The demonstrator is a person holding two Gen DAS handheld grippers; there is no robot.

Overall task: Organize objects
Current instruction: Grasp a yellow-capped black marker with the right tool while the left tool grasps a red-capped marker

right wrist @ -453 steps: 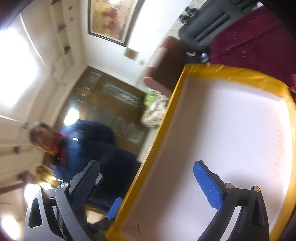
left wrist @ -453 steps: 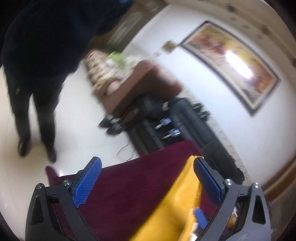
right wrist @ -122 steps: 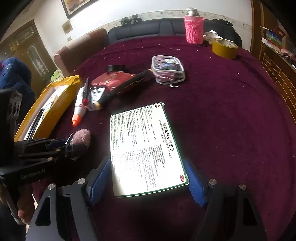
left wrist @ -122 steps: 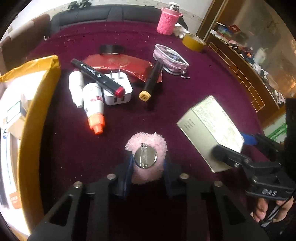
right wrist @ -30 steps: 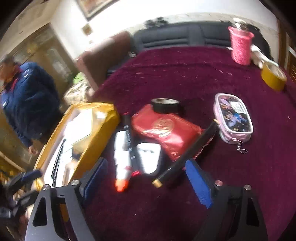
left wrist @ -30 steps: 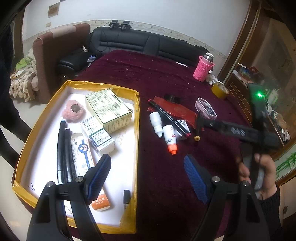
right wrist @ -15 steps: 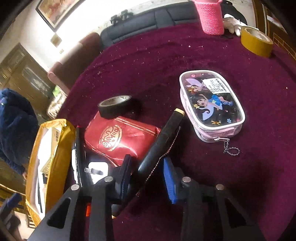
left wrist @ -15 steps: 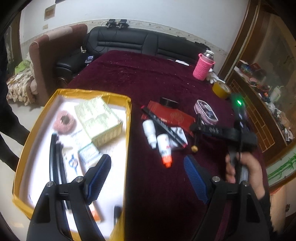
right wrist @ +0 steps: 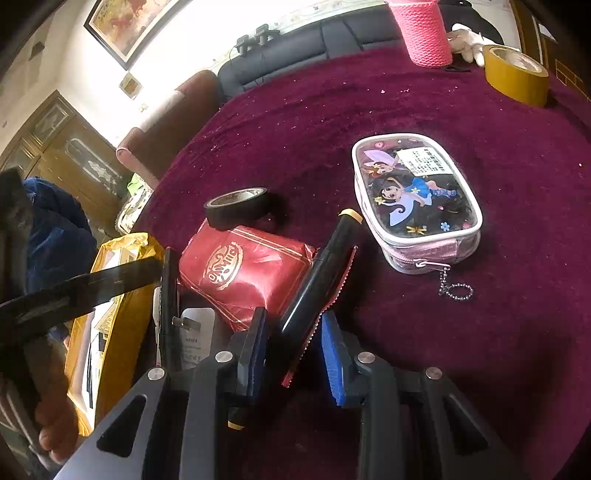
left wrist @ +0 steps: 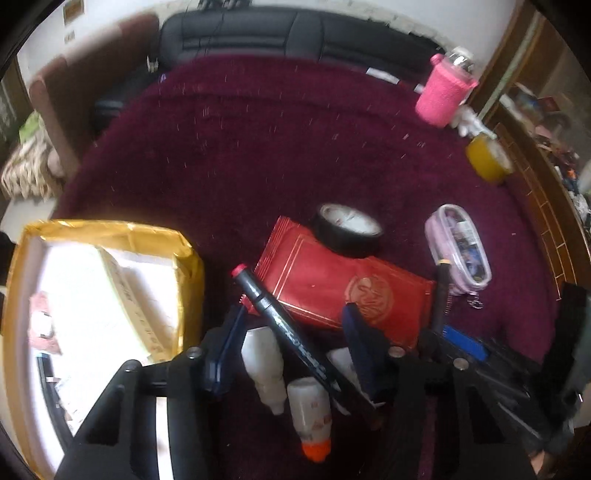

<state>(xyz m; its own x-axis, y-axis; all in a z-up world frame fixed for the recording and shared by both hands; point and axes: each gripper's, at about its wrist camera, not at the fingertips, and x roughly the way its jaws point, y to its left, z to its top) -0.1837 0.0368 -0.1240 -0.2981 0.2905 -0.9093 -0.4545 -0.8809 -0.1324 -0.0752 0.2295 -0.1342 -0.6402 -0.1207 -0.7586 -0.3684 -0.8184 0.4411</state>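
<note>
My left gripper (left wrist: 291,339) is open around a black marker with a red tip (left wrist: 280,321) that lies across two white bottles (left wrist: 264,363). My right gripper (right wrist: 293,343) has its jaws close around a black marker with a yellow tip (right wrist: 317,273); a gap shows on the right side, so contact is unclear. That marker leans on a red packet (right wrist: 240,273), also in the left wrist view (left wrist: 332,284). The yellow tray (left wrist: 184,280) holding boxes sits at the left.
On the maroon table (left wrist: 240,147) lie a black tape roll (left wrist: 347,230), a clear cartoon pouch (right wrist: 417,199), a yellow tape roll (right wrist: 517,74), a pink-sleeved bottle (right wrist: 424,33) and a white plug (right wrist: 194,336). A sofa (left wrist: 295,33) stands behind.
My left gripper has come down from above the tray to straddle the red-tipped marker. My right gripper has stayed low around the yellow-tipped marker.
</note>
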